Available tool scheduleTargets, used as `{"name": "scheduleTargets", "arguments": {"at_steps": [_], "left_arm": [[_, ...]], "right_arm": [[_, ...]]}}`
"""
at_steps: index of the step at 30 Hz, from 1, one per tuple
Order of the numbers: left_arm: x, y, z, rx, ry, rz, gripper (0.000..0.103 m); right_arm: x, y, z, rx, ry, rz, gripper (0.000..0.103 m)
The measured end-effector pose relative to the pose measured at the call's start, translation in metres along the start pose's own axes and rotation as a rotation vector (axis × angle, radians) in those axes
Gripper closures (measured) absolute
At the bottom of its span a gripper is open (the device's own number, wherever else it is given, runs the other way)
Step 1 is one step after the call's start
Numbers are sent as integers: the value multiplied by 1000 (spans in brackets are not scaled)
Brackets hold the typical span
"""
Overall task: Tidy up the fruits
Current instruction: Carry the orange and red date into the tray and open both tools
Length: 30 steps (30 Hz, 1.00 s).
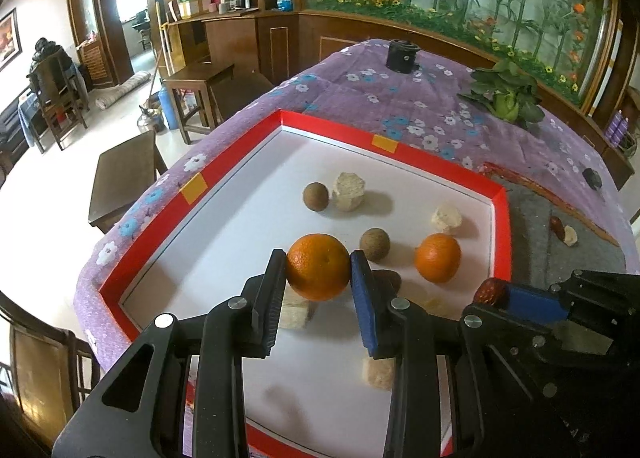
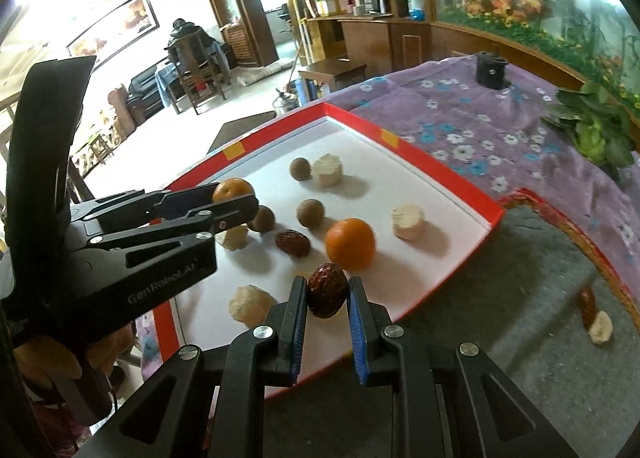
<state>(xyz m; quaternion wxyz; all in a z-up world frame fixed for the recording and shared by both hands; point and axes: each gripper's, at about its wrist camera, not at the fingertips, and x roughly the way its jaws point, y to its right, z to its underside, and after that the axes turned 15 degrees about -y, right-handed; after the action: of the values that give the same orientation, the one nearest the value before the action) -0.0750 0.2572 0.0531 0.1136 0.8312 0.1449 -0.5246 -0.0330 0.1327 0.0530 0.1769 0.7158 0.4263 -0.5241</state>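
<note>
My left gripper point(image 1: 319, 268) is shut on an orange point(image 1: 318, 267), held above the white floor of a red-rimmed tray point(image 1: 320, 120). In the right wrist view the same left gripper point(image 2: 236, 198) comes in from the left with its orange point(image 2: 231, 189). My right gripper point(image 2: 327, 294) is shut on a dark red date point(image 2: 327, 290) over the tray's near edge; it shows at the right of the left wrist view with the date point(image 1: 491, 292). On the tray lie a second orange point(image 2: 350, 244), another date point(image 2: 293, 243), brown round fruits point(image 2: 311, 213) and pale chunks point(image 2: 408, 221).
The tray point(image 2: 452, 182) sits on a purple flowered cloth point(image 2: 480, 118) beside a grey mat point(image 2: 520, 318). A date and a pale chunk point(image 2: 600, 328) lie on the mat at right. A leafy vegetable point(image 2: 596, 130) and a black cylinder point(image 2: 491, 70) stand farther back. Chairs and a floor lie beyond the table's left edge.
</note>
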Motion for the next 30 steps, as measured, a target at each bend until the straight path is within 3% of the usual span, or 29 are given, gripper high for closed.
{"name": "scheduleTargets", "arguments": {"at_steps": [25,30], "left_arm": [[12,-9,0,-25,0,-37,71],[13,-8,-1,-29,-5,-56,70]], "right_arm": [[31,-10,-20,-18,-11,10,84],[24,-7,-16,-4,1,-11,74]]}}
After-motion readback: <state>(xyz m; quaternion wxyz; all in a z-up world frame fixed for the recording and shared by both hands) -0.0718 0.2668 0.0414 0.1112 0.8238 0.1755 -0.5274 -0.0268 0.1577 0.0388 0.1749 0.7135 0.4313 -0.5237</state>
